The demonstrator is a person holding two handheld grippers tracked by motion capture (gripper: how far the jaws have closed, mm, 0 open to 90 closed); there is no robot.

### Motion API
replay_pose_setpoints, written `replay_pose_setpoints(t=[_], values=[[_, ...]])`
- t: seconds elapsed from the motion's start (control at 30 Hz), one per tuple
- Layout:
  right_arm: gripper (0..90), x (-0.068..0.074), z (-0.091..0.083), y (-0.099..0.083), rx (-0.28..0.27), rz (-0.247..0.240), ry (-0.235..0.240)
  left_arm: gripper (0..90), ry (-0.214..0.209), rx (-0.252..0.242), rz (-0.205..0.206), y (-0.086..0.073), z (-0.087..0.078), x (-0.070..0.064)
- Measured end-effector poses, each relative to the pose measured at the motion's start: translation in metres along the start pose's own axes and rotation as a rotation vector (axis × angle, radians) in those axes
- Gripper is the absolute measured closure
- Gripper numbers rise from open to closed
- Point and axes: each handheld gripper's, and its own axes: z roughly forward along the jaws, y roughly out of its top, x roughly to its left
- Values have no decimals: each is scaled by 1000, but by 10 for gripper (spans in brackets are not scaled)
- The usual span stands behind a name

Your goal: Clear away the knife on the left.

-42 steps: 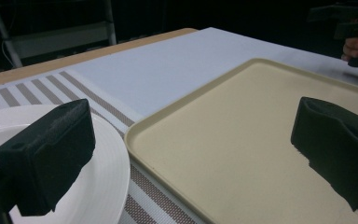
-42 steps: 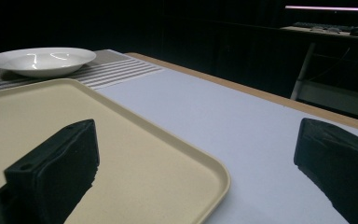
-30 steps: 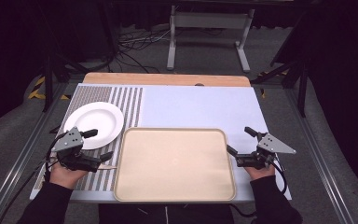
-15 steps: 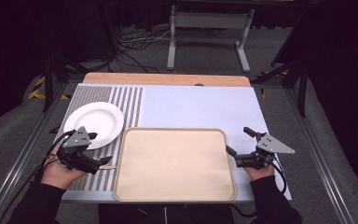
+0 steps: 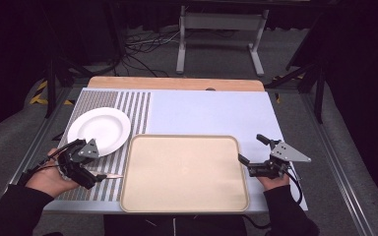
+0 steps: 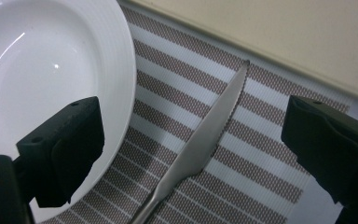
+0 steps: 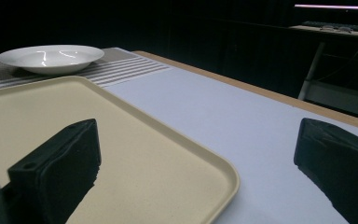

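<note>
The knife point(image 6: 205, 144) lies flat on the striped mat point(image 6: 261, 154), between the white plate point(image 6: 51, 79) and the beige tray point(image 6: 279, 37). My left gripper point(image 6: 191, 140) hangs over it, jaws wide apart on either side of the blade. My right gripper point(image 5: 252, 153) sits at the tray's right edge on the counter point(image 5: 211, 113), jaws spread, holding nothing.

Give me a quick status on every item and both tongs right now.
Left tongs: open, jaws either side of the knife, not closed on it.
Right tongs: open, holding nothing, at the tray's right edge.
Knife: flat on the striped mat, between plate and tray.
Plate: empty, upright on the striped mat.
Tray: empty, flat on the table.
</note>
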Motion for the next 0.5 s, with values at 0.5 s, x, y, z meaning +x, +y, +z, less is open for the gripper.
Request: replay_pose_setpoints(t=[0.5], values=[[10, 0, 1, -1, 10, 18, 1, 95, -78, 200, 87, -1, -1, 3]])
